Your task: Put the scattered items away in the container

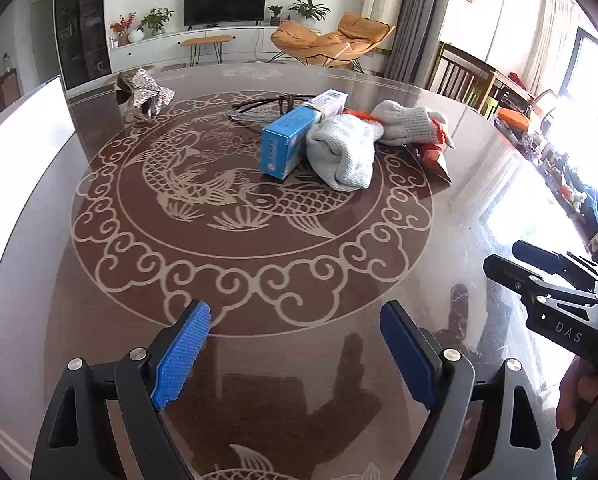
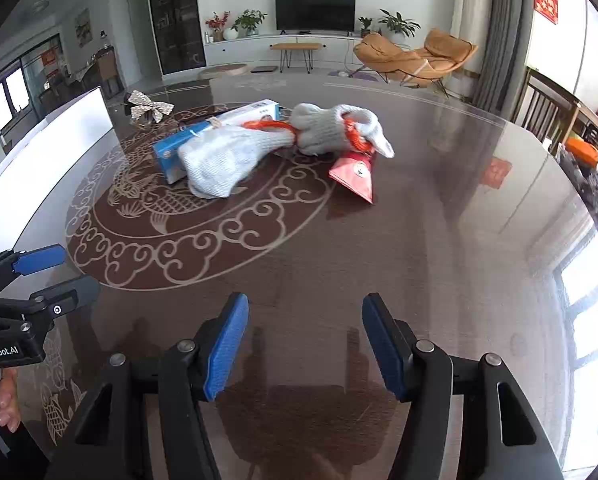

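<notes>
A pile of items lies on the round glass table point(image 1: 259, 280): a blue box point(image 1: 285, 142), a white and blue box point(image 1: 331, 101), two white knit gloves with orange cuffs point(image 1: 343, 152) point(image 1: 407, 120), a red packet point(image 1: 435, 156) and black glasses point(image 1: 259, 110). A glittery bow point(image 1: 145, 90) sits apart at the far left. My left gripper point(image 1: 295, 312) hovers open and empty over the table's near side. My right gripper point(image 2: 305, 304) is open and empty too, well short of the gloves point(image 2: 219, 160) and red packet point(image 2: 355, 176). The white container point(image 1: 19, 128) stands at the left edge.
The table's koi and cloud pattern point(image 2: 179, 240) surrounds the pile. Wooden chairs point(image 1: 463, 76) stand beyond the far right rim. A cluttered side surface point(image 2: 587, 168) runs along the right. A hand point(image 2: 3, 396) holds the left gripper's handle.
</notes>
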`<state>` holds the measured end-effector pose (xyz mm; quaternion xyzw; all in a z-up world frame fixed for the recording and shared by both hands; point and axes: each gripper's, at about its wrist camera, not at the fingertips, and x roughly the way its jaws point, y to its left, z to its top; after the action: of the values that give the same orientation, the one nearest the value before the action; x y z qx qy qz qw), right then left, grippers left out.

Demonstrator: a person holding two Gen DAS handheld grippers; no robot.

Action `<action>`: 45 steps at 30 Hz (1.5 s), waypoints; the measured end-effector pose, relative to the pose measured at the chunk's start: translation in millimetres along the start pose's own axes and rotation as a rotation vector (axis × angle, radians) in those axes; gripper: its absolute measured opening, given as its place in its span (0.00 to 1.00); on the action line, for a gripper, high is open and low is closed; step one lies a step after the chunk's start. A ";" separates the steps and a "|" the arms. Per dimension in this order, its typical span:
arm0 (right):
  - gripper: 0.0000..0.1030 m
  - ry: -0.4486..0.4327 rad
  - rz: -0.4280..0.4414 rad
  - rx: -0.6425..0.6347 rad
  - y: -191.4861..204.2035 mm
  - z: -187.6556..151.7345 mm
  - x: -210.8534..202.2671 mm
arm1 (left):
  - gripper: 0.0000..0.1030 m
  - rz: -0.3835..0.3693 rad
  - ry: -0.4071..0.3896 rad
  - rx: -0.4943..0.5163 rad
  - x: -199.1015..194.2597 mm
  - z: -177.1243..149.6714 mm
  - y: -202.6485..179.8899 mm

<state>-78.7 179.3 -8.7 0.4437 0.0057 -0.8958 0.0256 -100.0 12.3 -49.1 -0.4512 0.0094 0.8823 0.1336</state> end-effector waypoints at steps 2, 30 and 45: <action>0.59 0.001 -0.025 0.048 -21.6 -3.7 1.1 | 0.84 0.009 -0.020 0.027 3.5 5.2 -12.4; 0.65 -0.008 -0.057 0.044 -19.4 -6.1 17.0 | 1.00 0.084 0.016 0.056 24.2 10.0 -3.6; 0.66 -0.008 -0.057 0.045 -19.1 -6.3 17.0 | 1.00 0.083 0.017 0.056 24.1 10.2 -3.5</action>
<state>-85.0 197.9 -26.2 0.4402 -0.0018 -0.8978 -0.0100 -120.7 22.5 -62.0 -0.4538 0.0539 0.8827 0.1095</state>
